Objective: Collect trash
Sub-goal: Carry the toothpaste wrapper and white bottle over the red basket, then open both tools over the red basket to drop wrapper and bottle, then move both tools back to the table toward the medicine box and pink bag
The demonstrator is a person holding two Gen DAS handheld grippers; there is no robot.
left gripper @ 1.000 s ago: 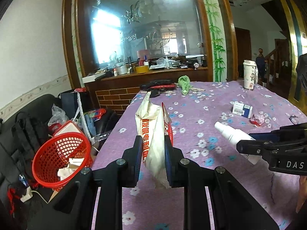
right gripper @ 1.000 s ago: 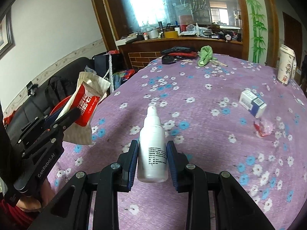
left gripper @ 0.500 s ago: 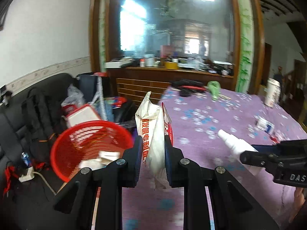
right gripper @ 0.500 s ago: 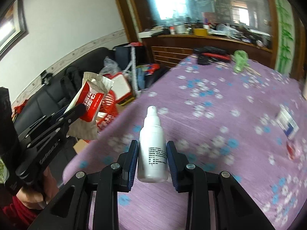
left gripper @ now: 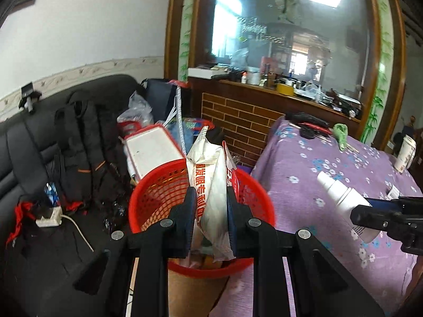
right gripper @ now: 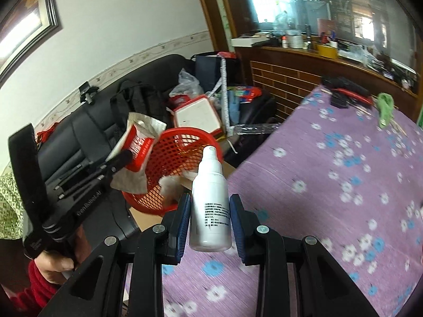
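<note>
Left gripper (left gripper: 208, 206) squeezes crumpled snack bag (left gripper: 211, 185) above red basket (left gripper: 156, 192). Right gripper (right gripper: 210, 218) squeezes white spray bottle (right gripper: 210, 203) near purple flowered table (right gripper: 330, 185) edge.

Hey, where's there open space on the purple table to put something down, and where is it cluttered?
The purple floral tablecloth is bare across its near and middle stretch, from the edge beside the red basket toward the far end. Clutter sits at the far end: black items and a green cloth. The black sofa is crowded with bags.
</note>
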